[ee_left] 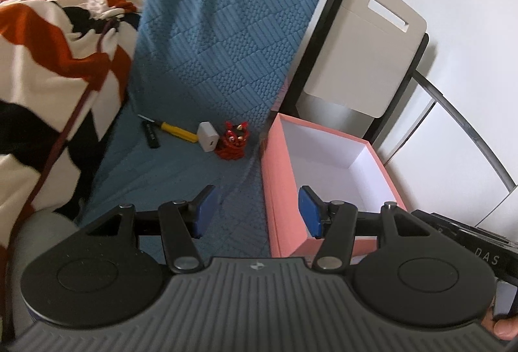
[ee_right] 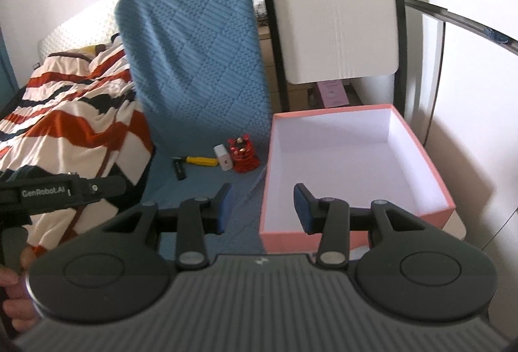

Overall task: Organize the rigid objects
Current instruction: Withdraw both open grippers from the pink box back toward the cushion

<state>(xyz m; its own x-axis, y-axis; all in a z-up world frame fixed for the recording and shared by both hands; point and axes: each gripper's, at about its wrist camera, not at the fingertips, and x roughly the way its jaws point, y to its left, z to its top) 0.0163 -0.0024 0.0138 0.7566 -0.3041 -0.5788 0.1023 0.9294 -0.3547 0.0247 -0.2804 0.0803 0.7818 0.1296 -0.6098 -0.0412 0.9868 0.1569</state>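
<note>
A red toy figure (ee_left: 233,141), a white charger block (ee_left: 208,136), a yellow-handled tool (ee_left: 178,130) and a small black stick (ee_left: 151,134) lie together on the blue textured mat (ee_left: 181,177). They also show in the right wrist view: toy (ee_right: 243,156), charger (ee_right: 224,159), yellow tool (ee_right: 201,160), black stick (ee_right: 179,170). An open pink box (ee_left: 281,187) with a white, empty inside stands right of them (ee_right: 421,158). My left gripper (ee_left: 255,211) is open and empty, hovering near the box's left wall. My right gripper (ee_right: 263,206) is open and empty above the box's near-left corner.
A striped red, white and black blanket (ee_left: 55,54) lies on the left. The blue mat rises as a backrest (ee_right: 194,54). A white chair back with black frame (ee_right: 333,28) stands behind the box. The left gripper's body (ee_right: 64,190) shows at the right view's left edge.
</note>
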